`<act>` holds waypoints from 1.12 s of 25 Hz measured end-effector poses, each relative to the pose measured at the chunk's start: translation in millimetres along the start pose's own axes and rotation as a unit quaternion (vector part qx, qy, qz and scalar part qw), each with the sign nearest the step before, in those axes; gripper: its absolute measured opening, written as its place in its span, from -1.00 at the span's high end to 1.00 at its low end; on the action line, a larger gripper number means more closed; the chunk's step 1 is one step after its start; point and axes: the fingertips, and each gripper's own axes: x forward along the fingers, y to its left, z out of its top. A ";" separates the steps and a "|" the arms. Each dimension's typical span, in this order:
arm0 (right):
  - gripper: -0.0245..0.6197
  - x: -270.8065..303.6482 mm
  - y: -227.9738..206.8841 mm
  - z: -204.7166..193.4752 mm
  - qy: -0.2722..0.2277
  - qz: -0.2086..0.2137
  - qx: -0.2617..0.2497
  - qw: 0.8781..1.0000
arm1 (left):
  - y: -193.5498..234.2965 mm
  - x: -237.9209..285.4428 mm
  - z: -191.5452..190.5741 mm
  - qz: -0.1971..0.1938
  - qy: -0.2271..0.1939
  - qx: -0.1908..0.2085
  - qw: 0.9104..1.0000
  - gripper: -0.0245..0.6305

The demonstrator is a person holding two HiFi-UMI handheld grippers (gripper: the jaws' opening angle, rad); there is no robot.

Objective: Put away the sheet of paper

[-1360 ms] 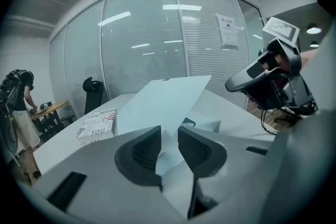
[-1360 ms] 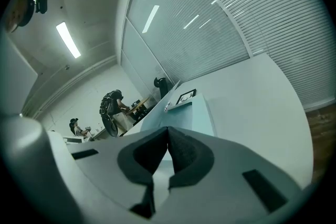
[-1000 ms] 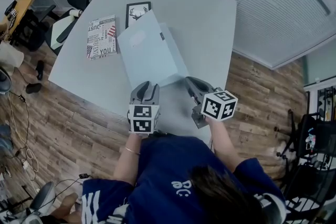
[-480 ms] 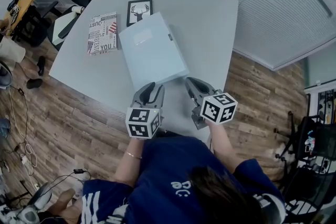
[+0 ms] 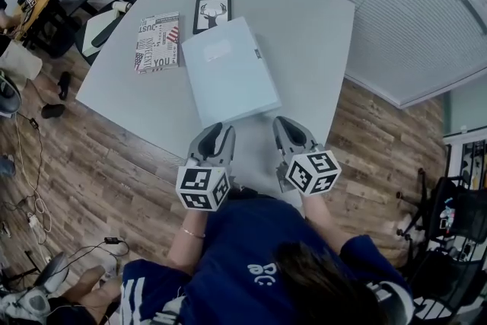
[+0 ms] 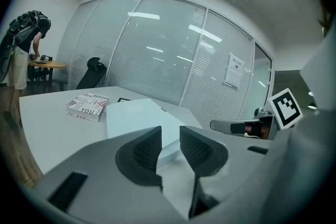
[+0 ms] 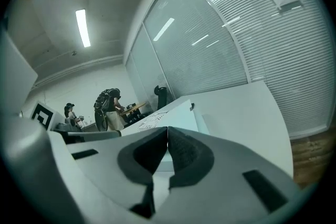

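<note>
While we look down in the head view, the pale folder (image 5: 230,72) lies closed and flat on the white table (image 5: 304,34), just beside the printed book (image 5: 157,42) and the framed deer picture (image 5: 211,14). No loose sheet of paper shows, so we judge it is tucked inside. Our left gripper (image 5: 217,132) and right gripper (image 5: 283,124) hover at the near edge, apart from the folder, likely because the closed cover needs no holding. In the left gripper view the jaws stand apart, released, nothing between them. In the right gripper view the jaws are clenched together on nothing.
</note>
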 end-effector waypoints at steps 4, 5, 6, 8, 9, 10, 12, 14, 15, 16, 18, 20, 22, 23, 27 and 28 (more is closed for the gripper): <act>0.90 0.7 10.7 -7.7 0.009 -0.012 -0.036 0.999 | 2.0 -4.0 -5.1 0.017 0.007 0.036 0.999 0.60; 0.90 1.8 13.5 -10.5 0.014 -0.013 -0.045 0.999 | 1.9 -4.4 -6.3 0.018 0.008 0.045 0.999 0.60; 0.90 3.3 16.3 -13.2 0.019 -0.013 -0.052 0.998 | 2.4 -4.7 -6.9 0.019 0.008 0.052 0.998 0.60; 0.90 6.4 20.6 -16.7 0.025 -0.012 -0.057 0.998 | 5.8 -5.7 -5.8 0.026 0.004 0.059 0.998 0.63; 0.90 7.6 22.0 -17.5 0.025 -0.013 -0.058 0.998 | 8.7 -6.5 -4.4 0.032 0.000 0.061 0.998 0.69; 0.90 8.6 23.4 -17.7 0.024 -0.015 -0.059 0.998 | 12.1 -7.4 -3.0 0.038 -0.003 0.061 0.997 0.79; 0.90 10.3 26.1 -16.9 0.020 -0.019 -0.065 0.998 | 19.5 -8.6 -1.0 0.046 -0.007 0.058 0.997 0.89; 0.90 11.4 27.9 -15.5 0.015 -0.021 -0.070 0.997 | 26.0 -8.8 -0.7 0.049 -0.005 0.055 0.997 0.91; 0.90 11.8 28.1 -15.0 0.013 -0.024 -0.071 0.997 | 28.7 -8.7 -1.2 0.050 -0.003 0.053 0.997 0.91; 0.90 12.1 28.0 -14.8 0.012 -0.026 -0.072 0.997 | 31.1 -8.7 -1.5 0.051 -0.001 0.051 0.997 0.91; 0.90 12.7 27.4 -15.0 0.013 -0.030 -0.073 0.997 | 34.3 -8.4 -1.6 0.050 0.001 0.047 0.998 0.91; 0.90 13.3 26.2 -14.9 0.014 -0.034 -0.077 0.996 | 35.3 -6.8 -1.3 0.047 0.002 0.046 0.998 0.91; 0.90 14.0 24.9 -14.9 0.015 -0.038 -0.080 0.996 | 34.7 -4.9 -1.3 0.044 0.003 0.050 0.998 0.91; 0.90 14.3 24.6 -14.9 0.015 -0.039 -0.081 0.996 | 34.1 -4.3 -1.4 0.043 0.004 0.052 0.998 0.91; 0.90 15.4 25.4 -13.7 0.015 -0.042 -0.088 0.995 | 31.4 -3.3 0.3 0.039 0.003 0.062 0.997 0.91; 0.90 15.4 26.1 -14.0 0.015 -0.042 -0.091 0.995 | 31.0 -3.8 0.3 0.038 0.002 0.064 0.997 0.91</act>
